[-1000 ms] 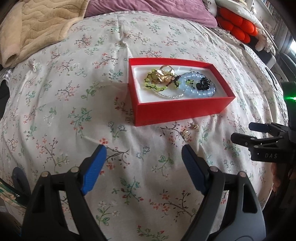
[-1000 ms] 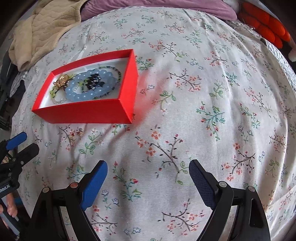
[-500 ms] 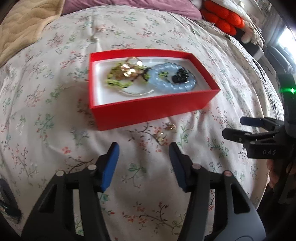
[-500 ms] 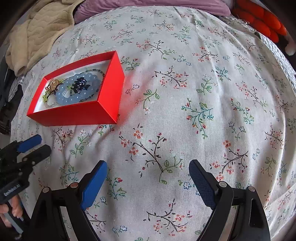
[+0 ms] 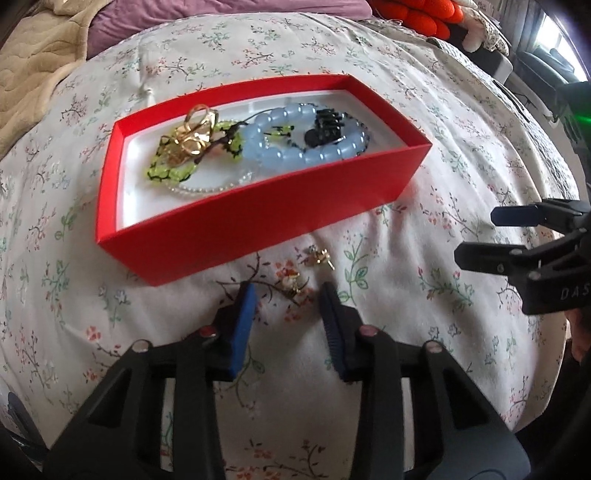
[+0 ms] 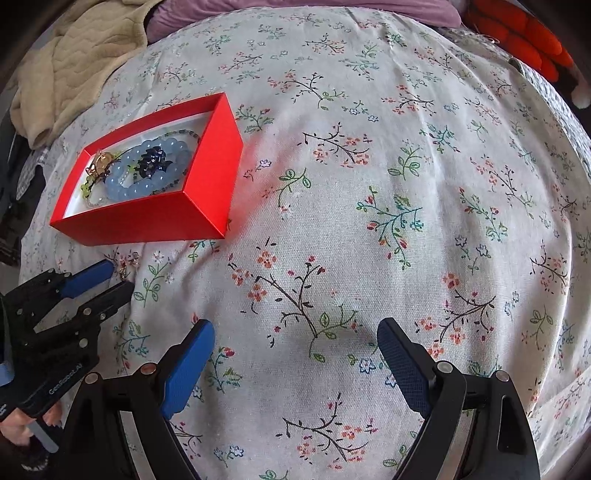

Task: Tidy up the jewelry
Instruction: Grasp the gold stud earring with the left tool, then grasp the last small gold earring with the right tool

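Beside red box [image 5: 258,218] (bracelets inside), left gripper [image 5: 288,295] flanks earring [image 5: 293,284].

You were working in a home bedroom, on a bed. A floral bedsheet [image 6: 369,184] with small printed sprigs covered the whole surface and bulged softly like a mattress. At its far edge lay a beige quilted blanket [image 6: 70,62], a purple cover [image 5: 221,26] and an orange plush toy [image 6: 517,33]. A red box [image 5: 258,218] holding bracelets sat on the sheet.
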